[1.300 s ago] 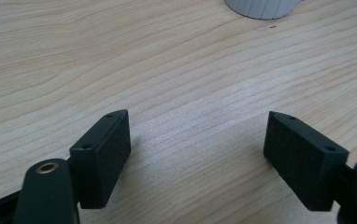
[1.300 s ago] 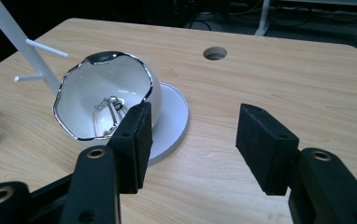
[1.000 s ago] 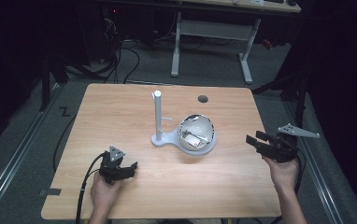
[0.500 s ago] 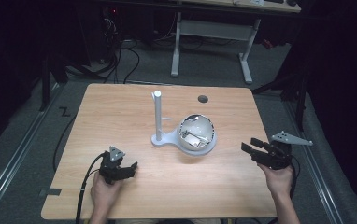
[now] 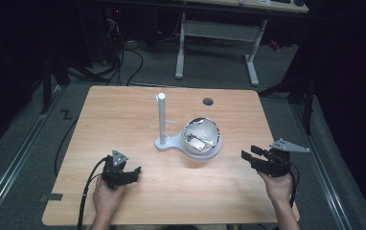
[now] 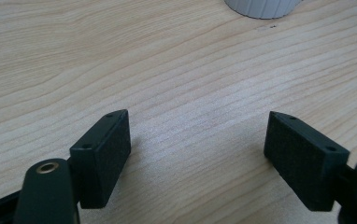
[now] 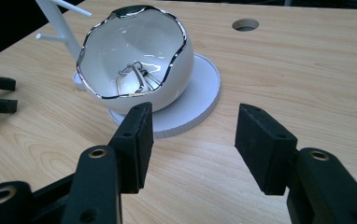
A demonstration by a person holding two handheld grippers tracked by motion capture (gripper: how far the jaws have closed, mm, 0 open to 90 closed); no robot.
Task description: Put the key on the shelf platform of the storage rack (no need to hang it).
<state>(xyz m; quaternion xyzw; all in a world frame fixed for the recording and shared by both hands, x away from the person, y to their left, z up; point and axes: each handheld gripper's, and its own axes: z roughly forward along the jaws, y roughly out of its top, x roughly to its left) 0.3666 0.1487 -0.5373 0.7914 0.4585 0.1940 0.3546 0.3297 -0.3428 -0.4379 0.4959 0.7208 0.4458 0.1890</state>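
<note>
A white bowl with a wavy silver rim sits on the round base of a white stand at the table's middle. In the right gripper view a small metal piece lies inside the bowl. My right gripper hovers low near the table's right edge and points left at the bowl. Its jaws have just been closing, stand apart, and have nothing between them. My left gripper rests at the front left, open over bare wood.
A round hole is cut in the wooden table behind the bowl. The stand's thin side pegs stick out near the bowl. A white desk frame and cables lie on the floor beyond.
The right gripper has sunk lower and come a little nearer the person and leftward, with its jaws narrower. The left gripper has not moved.
</note>
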